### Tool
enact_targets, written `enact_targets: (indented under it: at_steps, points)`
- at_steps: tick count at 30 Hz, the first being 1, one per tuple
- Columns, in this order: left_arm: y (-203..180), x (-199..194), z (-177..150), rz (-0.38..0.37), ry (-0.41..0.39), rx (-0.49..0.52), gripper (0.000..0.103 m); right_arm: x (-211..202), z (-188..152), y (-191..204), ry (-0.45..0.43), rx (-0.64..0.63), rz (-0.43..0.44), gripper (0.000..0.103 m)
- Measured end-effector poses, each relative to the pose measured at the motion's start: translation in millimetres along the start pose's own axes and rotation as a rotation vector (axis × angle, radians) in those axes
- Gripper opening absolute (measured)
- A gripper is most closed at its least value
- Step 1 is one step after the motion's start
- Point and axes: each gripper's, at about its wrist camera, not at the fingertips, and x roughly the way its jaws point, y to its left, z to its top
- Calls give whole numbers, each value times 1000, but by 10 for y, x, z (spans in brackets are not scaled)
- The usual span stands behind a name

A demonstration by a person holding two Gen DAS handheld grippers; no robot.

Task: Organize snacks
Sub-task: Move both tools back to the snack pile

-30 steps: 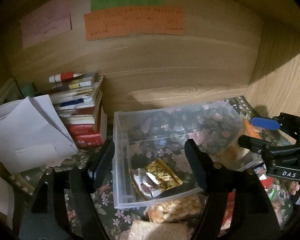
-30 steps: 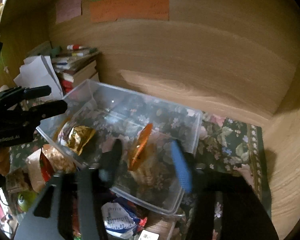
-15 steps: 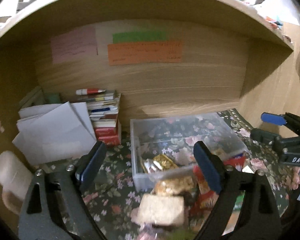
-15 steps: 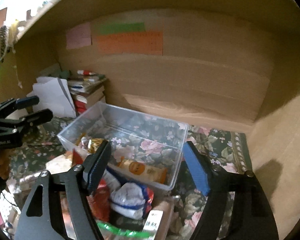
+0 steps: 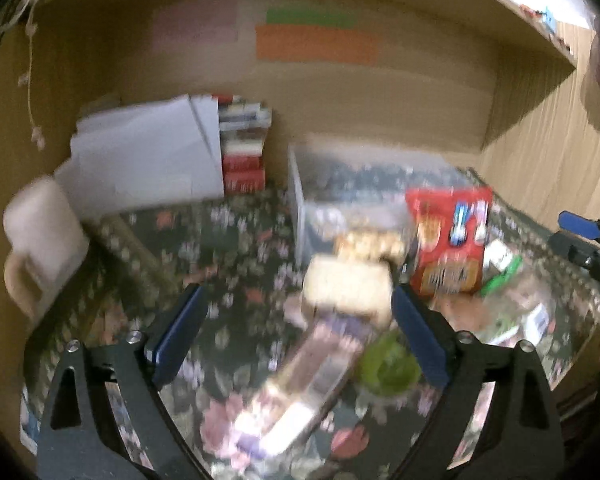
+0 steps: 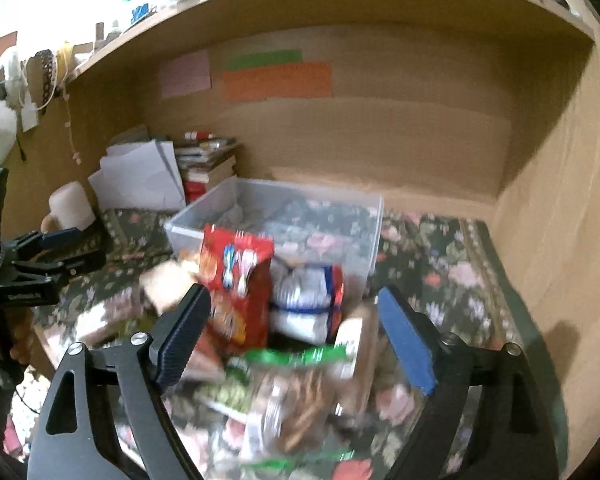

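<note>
A clear plastic bin [image 6: 276, 216] stands on the floral cloth at the back of a wooden alcove; it also shows blurred in the left wrist view [image 5: 300, 200]. Loose snacks lie in front of it: a red snack bag [image 6: 236, 280] [image 5: 448, 240], a white and blue pack [image 6: 308, 300], a tan wafer block [image 5: 348, 284], a clear bag with a green top [image 6: 296, 384] and a long shiny pack [image 5: 308, 376]. My left gripper [image 5: 300, 332] is open and empty above the packs. My right gripper [image 6: 292, 328] is open and empty over the pile.
A stack of books [image 6: 208, 160] and white papers [image 6: 140, 176] stand at the back left, a cream mug [image 6: 68, 208] at the left. Wooden walls close in the back and right [image 6: 540, 200]. Coloured notes [image 6: 276, 80] hang on the back wall.
Both grippers have pulled back and up from the bin, so the whole alcove and the snack pile in front of the bin now show. Both stay open.
</note>
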Motion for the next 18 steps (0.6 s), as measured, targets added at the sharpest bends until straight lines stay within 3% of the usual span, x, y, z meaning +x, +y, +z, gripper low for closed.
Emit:
enact_targets:
  at_steps: [13, 15, 18]
  points:
    - [39, 188, -535, 22, 85, 18, 94, 93, -484, -17, 97, 96, 8, 85]
    - [45, 232, -556, 24, 88, 17, 90, 105, -506, -6, 96, 98, 1, 83]
    - [49, 306, -566, -4, 104, 14, 78, 119, -509, 36, 95, 84, -1, 72]
